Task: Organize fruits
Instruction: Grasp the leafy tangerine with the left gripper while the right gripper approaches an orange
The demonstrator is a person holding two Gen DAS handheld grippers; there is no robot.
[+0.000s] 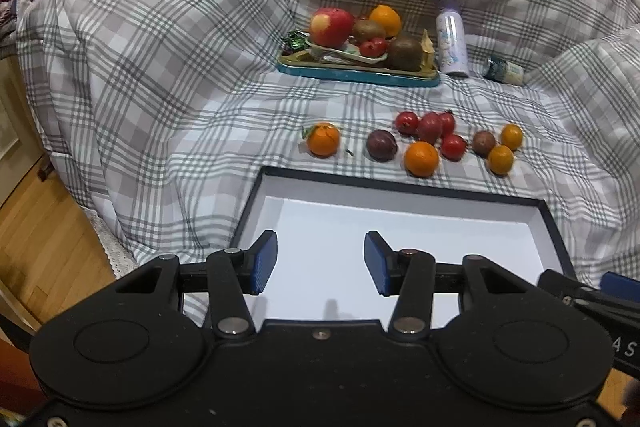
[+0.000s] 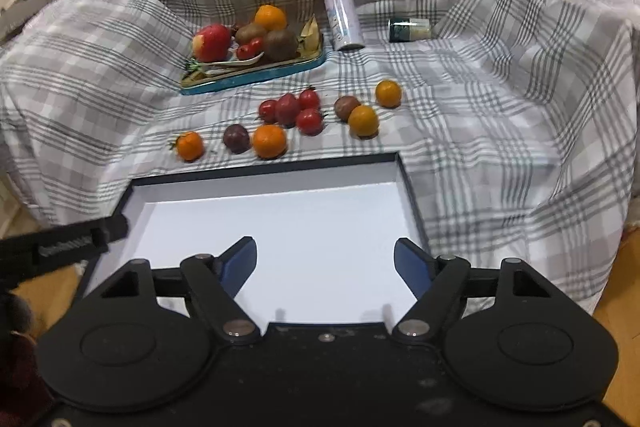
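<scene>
Several loose fruits lie on the checked cloth beyond a shallow black box with a white inside (image 1: 400, 195) (image 2: 264, 179): an orange with a leaf (image 1: 323, 139) (image 2: 189, 145), a dark plum (image 1: 382, 145) (image 2: 236, 138), a bigger orange (image 1: 421, 159) (image 2: 269, 141), red ones (image 1: 430, 127) (image 2: 294, 109) and small yellow-orange ones (image 1: 500, 159) (image 2: 363, 121). My left gripper (image 1: 320, 263) hangs open over the box's near left part, nothing between its blue pads. My right gripper (image 2: 324, 265) is open wide over the near right part, also holding nothing.
A teal tray (image 1: 360, 75) (image 2: 248, 81) at the back carries an apple, kiwis, an orange and wrappers. A lilac spray can (image 1: 452, 37) (image 2: 343, 13) and a small bottle (image 1: 505, 67) (image 2: 410, 29) lie to its right. Bunched cloth rises on both sides. Wooden floor shows lower left.
</scene>
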